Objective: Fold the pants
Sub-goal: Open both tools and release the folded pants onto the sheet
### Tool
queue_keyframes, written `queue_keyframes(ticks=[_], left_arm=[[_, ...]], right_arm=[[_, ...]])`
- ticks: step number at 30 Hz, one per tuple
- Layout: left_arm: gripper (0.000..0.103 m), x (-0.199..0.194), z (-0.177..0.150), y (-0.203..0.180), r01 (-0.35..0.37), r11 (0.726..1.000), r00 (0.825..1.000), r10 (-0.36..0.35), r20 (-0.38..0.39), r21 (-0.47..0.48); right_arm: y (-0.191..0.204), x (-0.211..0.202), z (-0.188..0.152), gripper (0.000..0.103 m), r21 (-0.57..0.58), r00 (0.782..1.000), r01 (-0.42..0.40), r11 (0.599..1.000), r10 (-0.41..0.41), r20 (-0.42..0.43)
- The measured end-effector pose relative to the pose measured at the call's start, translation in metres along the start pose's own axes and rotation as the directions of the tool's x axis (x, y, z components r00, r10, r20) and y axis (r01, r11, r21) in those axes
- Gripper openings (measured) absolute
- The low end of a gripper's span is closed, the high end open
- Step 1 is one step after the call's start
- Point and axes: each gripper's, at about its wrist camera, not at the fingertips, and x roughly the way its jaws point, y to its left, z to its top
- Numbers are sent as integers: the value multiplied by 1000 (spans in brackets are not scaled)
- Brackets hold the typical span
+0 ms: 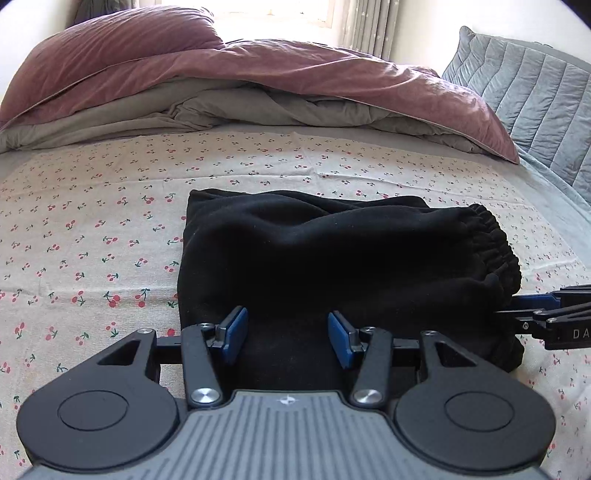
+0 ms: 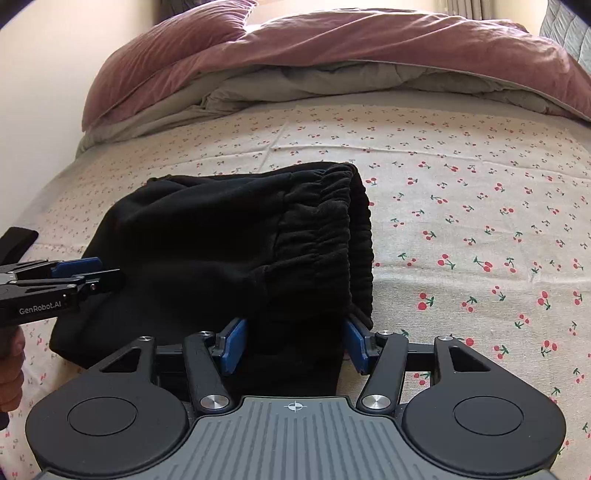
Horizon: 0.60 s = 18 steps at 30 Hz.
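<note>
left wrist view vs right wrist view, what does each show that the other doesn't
Only the left wrist view shows the window and the curtain beside it. Only the right wrist view shows the person's hand under the left gripper. Both show the folded black pants on the cherry-print sheet, the pink duvet, the grey quilted cushion, and blue fingers standing apart.

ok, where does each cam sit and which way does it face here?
Left wrist: on the left gripper, angled down across the folded black pants toward the pink duvet; own jaws open, right gripper enters at right edge.
Right wrist: on the right gripper, same heading, over the pants' elastic waistband; own jaws open, left gripper and a hand at left edge.
Shared: pants, cherry-print sheet, duvet, each other's gripper.
</note>
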Motion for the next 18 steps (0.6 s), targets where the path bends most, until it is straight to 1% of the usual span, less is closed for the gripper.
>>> queue_keyframes(ticks=[1, 3, 5, 6, 7, 8, 9, 11, 13, 16, 18], left_arm=[[51, -5, 1, -1, -4, 1000, 1000, 4, 5, -16], [53, -13, 2, -3, -31, 999, 999, 31, 20, -22], [63, -24, 1, -7, -101, 995, 994, 102, 39, -23], [63, -28, 0, -8, -141, 990, 989, 142, 35, -28], [63, -34, -2, -8, -167, 985, 985, 168, 35, -33], [64, -41, -4, -8, -179, 983, 982, 181, 44, -41], [66, -47, -6, -8, -183, 982, 981, 186, 51, -51], [68, -58, -11, -8, -183, 981, 981, 187, 55, -65], [71, -67, -16, -8, -179, 981, 981, 183, 61, -78], [76, -81, -22, -8, -172, 979, 981, 181, 75, -111], [84, -90, -25, -10, -175, 976, 979, 187, 86, -127]], right_arm=[[0, -2, -1, 54, -4, 1000, 3, 1000, -3, 5], [2, -9, -2, 56, -5, 1000, 12, 1000, -12, 25], [4, -18, -3, 58, 6, 999, 24, 1000, -25, 43], [6, -21, -4, 60, 12, 998, 31, 999, -32, 49], [11, -26, -6, 62, 13, 998, 37, 999, -38, 53], [18, -32, -7, 66, 4, 997, 38, 999, -38, 61], [26, -38, -9, 71, -15, 997, 34, 999, -33, 74], [43, -54, -14, 74, -71, 994, 36, 997, -28, 105], [57, -69, -18, 75, -120, 990, 39, 992, -23, 138], [64, -89, -20, 79, -120, 985, -9, 993, 30, 170], [66, -99, -21, 84, -117, 983, -42, 992, 63, 175]])
